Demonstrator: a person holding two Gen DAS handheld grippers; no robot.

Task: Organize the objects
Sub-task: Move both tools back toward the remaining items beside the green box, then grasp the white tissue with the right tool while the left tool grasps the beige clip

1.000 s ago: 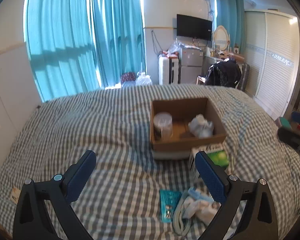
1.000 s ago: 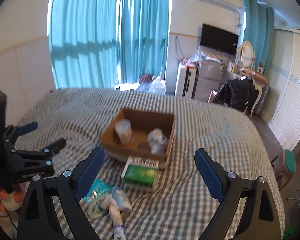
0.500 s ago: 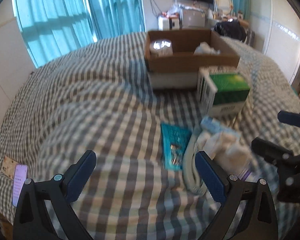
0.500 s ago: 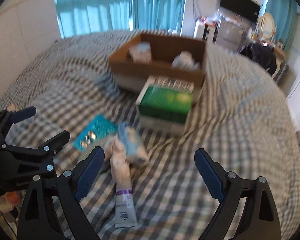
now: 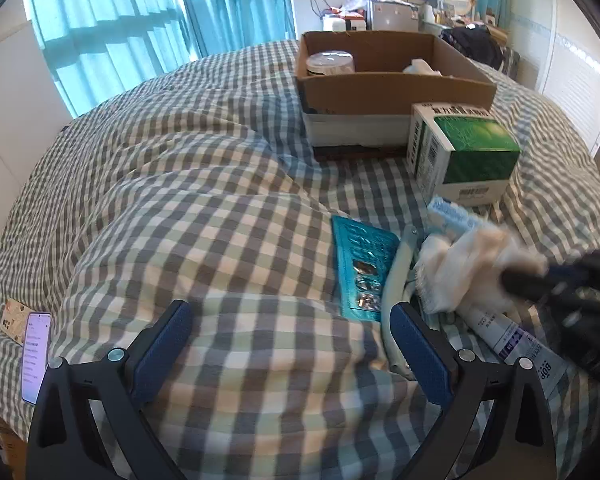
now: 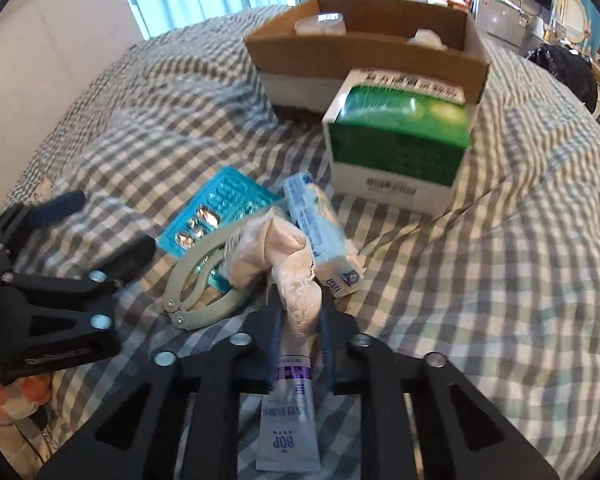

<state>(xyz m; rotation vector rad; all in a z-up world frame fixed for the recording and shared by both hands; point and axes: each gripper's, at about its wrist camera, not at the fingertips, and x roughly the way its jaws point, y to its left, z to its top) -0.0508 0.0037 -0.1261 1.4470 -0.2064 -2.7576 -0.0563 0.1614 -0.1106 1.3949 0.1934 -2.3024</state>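
Right wrist view: the right gripper (image 6: 300, 316) has its jaws drawn narrow around a crumpled white cloth (image 6: 288, 264), soft and wrinkled, which rises from between the blue pads. Under the cloth lies a flat white plastic tube with a purple band (image 6: 290, 408), resting on the grey-and-white checked bedspread (image 6: 480, 280). Just beside the cloth are a soft pale-blue tissue packet (image 6: 320, 228), a shiny teal foil blister sheet (image 6: 216, 204) and a curved grey-green plastic clip (image 6: 196, 288), the clip overlapping the sheet's near edge. Behind them stands a green-and-white cardboard carton (image 6: 396, 140), rectangular and glossy, touching an open brown corrugated cardboard box (image 6: 360, 52) that holds a round clear plastic tub (image 6: 320, 24) and a wad of white material (image 6: 424, 36). In the left wrist view, the left gripper (image 5: 292, 344) hovers over the bedspread with its jaws wide and nothing between them, its right pad close to the clip. A smartphone with a lit screen (image 5: 36, 348) lies flat at the bed's left edge.
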